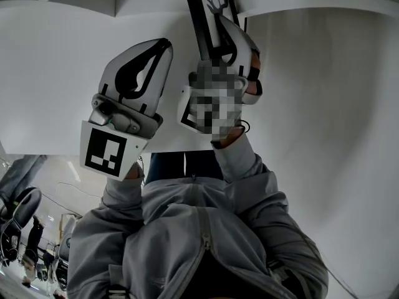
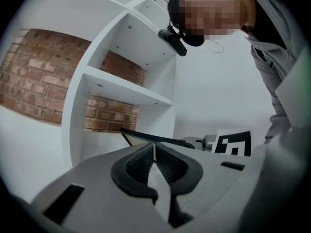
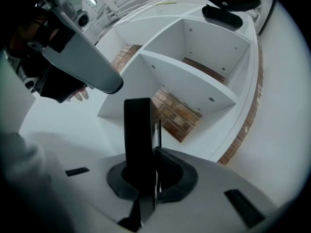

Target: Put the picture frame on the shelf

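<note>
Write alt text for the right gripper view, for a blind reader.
The right gripper is shut on the edge of a black picture frame, which stands upright between its jaws. Beyond it is a white shelf with open compartments backed by red brick; the left gripper shows at the upper left.

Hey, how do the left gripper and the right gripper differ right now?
The right gripper is shut on the black picture frame; the left gripper is shut on nothing. In the head view the left gripper's tips sit lower than the right gripper's, beside the frame. Both point towards the white shelf.
</note>
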`<act>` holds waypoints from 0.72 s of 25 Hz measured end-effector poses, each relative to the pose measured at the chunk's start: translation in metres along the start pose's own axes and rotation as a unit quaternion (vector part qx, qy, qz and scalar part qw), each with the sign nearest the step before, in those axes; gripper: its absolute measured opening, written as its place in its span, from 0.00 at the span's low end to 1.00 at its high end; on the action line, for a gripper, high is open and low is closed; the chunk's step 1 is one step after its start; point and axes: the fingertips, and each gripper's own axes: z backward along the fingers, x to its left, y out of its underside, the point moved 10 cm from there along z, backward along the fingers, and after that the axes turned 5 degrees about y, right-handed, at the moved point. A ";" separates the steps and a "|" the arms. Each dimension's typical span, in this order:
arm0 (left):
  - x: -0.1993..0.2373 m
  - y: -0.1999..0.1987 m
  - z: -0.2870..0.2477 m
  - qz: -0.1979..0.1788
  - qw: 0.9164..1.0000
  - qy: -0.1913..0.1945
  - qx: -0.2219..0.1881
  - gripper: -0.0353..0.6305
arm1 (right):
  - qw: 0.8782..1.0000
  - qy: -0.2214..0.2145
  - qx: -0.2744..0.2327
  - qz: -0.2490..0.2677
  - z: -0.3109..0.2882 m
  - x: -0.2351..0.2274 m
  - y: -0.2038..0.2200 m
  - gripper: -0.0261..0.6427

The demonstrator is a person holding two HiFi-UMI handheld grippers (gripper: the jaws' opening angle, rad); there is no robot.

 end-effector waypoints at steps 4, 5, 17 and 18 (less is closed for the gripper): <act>-0.011 0.004 0.012 -0.019 0.998 0.046 0.024 0.27 | 1.000 0.003 -0.004 0.005 0.016 0.016 0.001 0.09; -0.015 0.002 0.008 -0.021 0.998 0.058 0.033 0.29 | 1.000 0.004 -0.005 0.006 0.017 0.013 0.002 0.09; -0.034 0.001 -0.026 -0.036 0.986 0.115 0.117 0.32 | 0.999 0.008 -0.021 0.040 0.020 0.002 0.009 0.09; -0.034 -0.001 -0.022 -0.036 0.985 0.120 0.115 0.30 | 0.999 0.008 -0.022 0.045 0.022 0.004 0.006 0.09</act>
